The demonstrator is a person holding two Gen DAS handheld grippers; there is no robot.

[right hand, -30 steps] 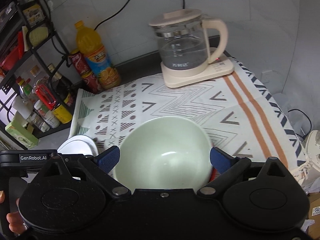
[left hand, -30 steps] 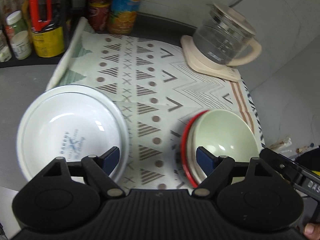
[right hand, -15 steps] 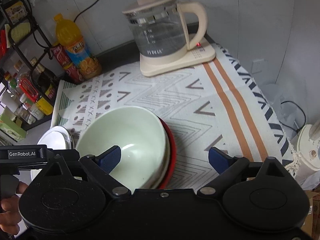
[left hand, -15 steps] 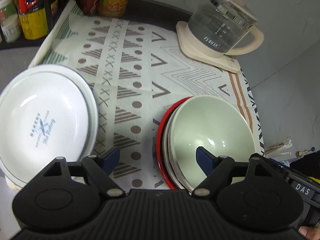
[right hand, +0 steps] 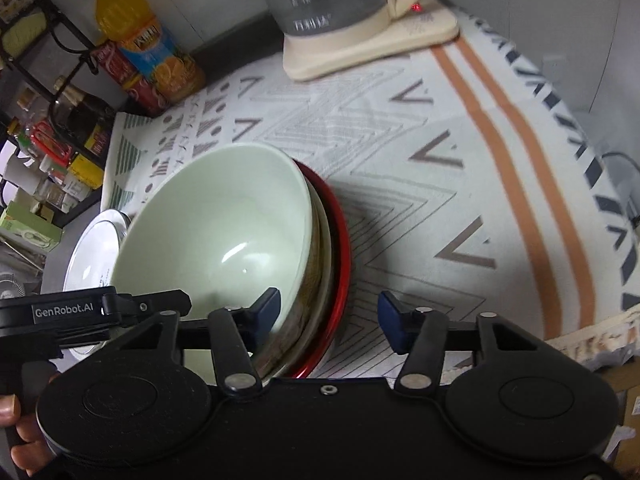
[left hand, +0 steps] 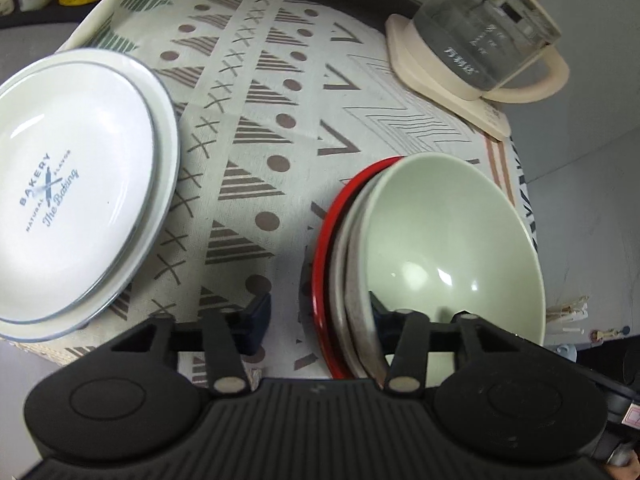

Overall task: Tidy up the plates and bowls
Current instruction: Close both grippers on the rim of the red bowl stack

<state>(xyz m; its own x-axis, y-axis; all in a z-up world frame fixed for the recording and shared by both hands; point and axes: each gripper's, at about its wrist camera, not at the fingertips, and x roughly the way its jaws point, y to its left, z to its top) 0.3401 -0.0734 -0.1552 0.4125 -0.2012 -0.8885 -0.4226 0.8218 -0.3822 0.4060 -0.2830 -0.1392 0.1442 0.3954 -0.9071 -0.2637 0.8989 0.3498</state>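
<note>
Three nested bowls [left hand: 452, 256] — mouth upward — straddled by both part-open grippers, left [left hand: 320, 320] and right [right hand: 328, 316]; two stacked plates [left hand: 76, 184] leftward.

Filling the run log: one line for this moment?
left gripper: open, straddling bowl stack rim | right gripper: open | green bowl: nested on red plate

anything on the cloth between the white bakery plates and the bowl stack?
Nothing: only bare patterned cloth separates the white bakery plates from the bowl stack, clearest in the left wrist view.

Glossy green bowl [left hand: 452, 240], woven cloth [left hand: 280, 128]
</note>
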